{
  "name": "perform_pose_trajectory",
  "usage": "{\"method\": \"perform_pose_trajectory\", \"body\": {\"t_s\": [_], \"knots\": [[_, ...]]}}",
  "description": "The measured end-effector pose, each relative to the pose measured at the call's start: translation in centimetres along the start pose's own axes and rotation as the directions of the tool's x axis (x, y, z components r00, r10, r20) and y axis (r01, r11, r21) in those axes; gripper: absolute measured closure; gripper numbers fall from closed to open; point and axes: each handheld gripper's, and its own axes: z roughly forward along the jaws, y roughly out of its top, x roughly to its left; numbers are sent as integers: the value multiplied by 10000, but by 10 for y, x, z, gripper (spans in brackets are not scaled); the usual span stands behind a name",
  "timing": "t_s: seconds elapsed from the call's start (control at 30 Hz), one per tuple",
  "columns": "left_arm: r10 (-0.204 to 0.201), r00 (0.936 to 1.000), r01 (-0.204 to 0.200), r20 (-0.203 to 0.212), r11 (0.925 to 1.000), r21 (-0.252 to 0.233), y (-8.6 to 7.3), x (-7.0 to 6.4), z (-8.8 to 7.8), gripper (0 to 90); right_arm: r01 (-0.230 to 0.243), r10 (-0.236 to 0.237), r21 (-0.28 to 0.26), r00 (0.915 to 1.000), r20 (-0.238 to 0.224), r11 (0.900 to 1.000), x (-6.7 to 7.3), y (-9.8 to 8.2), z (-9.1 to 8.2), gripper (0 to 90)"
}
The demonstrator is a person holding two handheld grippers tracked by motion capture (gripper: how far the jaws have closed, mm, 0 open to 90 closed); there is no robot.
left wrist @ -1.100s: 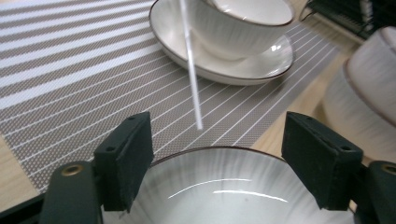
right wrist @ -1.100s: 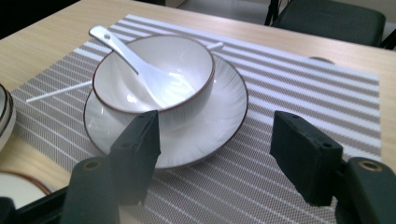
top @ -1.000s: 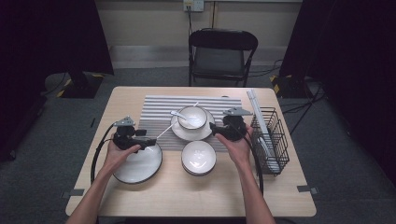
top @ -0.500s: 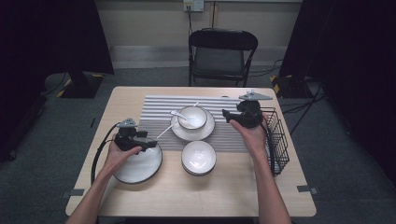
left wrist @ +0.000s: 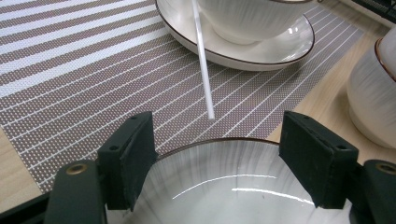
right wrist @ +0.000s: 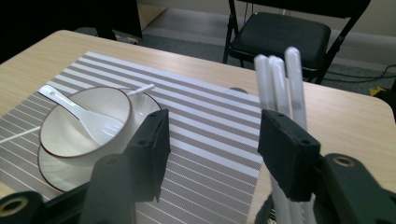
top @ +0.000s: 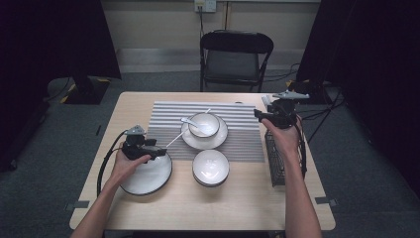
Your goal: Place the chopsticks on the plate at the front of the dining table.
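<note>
Plate (top: 148, 176) rim between left gripper (left wrist: 219, 154) pads; mat (top: 247, 134) open ahead.

The right gripper (top: 258, 115) is farther from the bowl (top: 204, 124) than in the earlier high views. One second ago it sits just beside the bowl and its saucer (top: 220, 136), over the striped mat (top: 237, 136). Half a second ago it is at the mat's right edge. Now it hangs near the table's far right corner, above the wire rack (top: 275, 163), beside the white chopsticks (right wrist: 280, 74). Its jaws have just been closing, with nothing between them.
</note>
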Motion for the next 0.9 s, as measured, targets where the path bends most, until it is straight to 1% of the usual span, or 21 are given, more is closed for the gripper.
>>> {"method": "perform_pose_trajectory", "body": {"t_s": [0.1, 0.17, 0.23, 0.33, 0.4, 0.53, 0.63, 0.7, 0.8, 0.83, 0.9], "knots": [[67, 10000, -67, -38, 10000, 59, 0, 0, 0, 259, -126, 125, 110, 9998, 146, 9999, -8, -3, 3, 439], [89, 9998, -88, -163, 9999, 114, 0, -1, 1, 259, -113, 110, 140, 9997, 209, 9998, -11, -3, 4, 444], [103, 9998, -101, -172, 9999, 132, 0, -1, 1, 258, -100, 97, 114, 9996, 266, 9999, -13, -3, 6, 457], [122, 9994, -116, -324, 9997, 199, 0, 0, 1, 267, -90, 85, 198, 9996, 256, 9998, -14, -4, 9, 478], [7, 9996, -2, -285, 9999, 158, 0, 0, 0, 267, -244, 240, 167, 9995, 213, 9996, -15, -6, 10, 483], [32, 9996, -29, -281, 9999, 110, 0, 0, 0, 266, -215, 209, 160, 9993, 319, 9996, -16, -6, 11, 500], [-105, 9996, 106, -251, 9999, 47, 1, -1, 1, 267, -230, 220, 289, 9992, 328, 9993, -17, -7, 14, 519], [-64, 9993, 64, -372, 10000, -12, 3, -2, 1, 274, -250, 239, 320, 9991, 337, 9992, -17, -8, 16, 512], [-36, 9994, 35, -336, 10000, -27, 3, -2, 1, 274, -294, 283, 316, 9990, 355, 9991, -17, -8, 17, 519], [37, 9993, -35, -383, 10000, 38, 3, -2, 1, 274, -257, 243, 358, 9990, 387, 9990, -17, -8, 18, 530], [-2, 9993, 4, -382, 10000, 49, 3, -2, 2, 274, -163, 145, 354, 9987, 493, 9992, -16, -8, 18, 565]]}}
